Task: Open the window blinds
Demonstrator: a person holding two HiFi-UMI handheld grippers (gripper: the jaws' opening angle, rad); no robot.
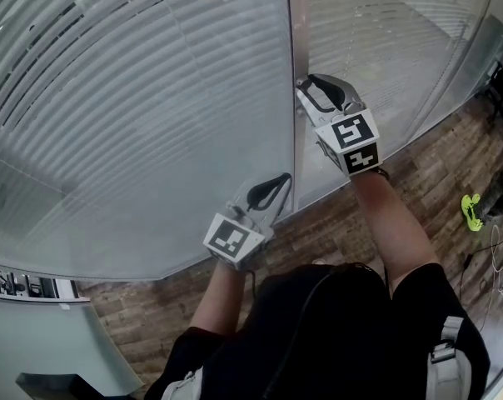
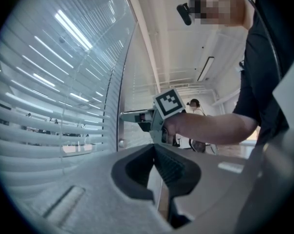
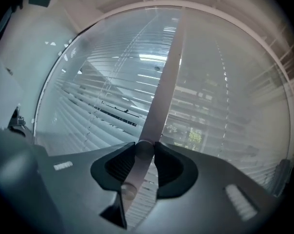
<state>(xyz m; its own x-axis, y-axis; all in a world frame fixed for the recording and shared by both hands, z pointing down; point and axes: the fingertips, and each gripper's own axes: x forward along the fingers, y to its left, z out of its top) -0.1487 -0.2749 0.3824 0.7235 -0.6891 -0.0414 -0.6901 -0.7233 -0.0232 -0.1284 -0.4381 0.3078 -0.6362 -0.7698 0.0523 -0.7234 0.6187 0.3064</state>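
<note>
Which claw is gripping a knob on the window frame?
The right claw, clamped on the upper knob of the frame post; the left claw is closed on nothing.

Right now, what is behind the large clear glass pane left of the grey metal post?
White horizontal slatted blinds hang behind the glass pane. Narrow gaps show only slivers; the slats cover most of what lies beyond.

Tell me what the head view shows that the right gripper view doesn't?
Only the head view: the left gripper, the cube on the right gripper, the person's arms and the wood floor. Only the right gripper view: the round knob pinched between that gripper's jaws. Both: the blinds and the post.
</note>
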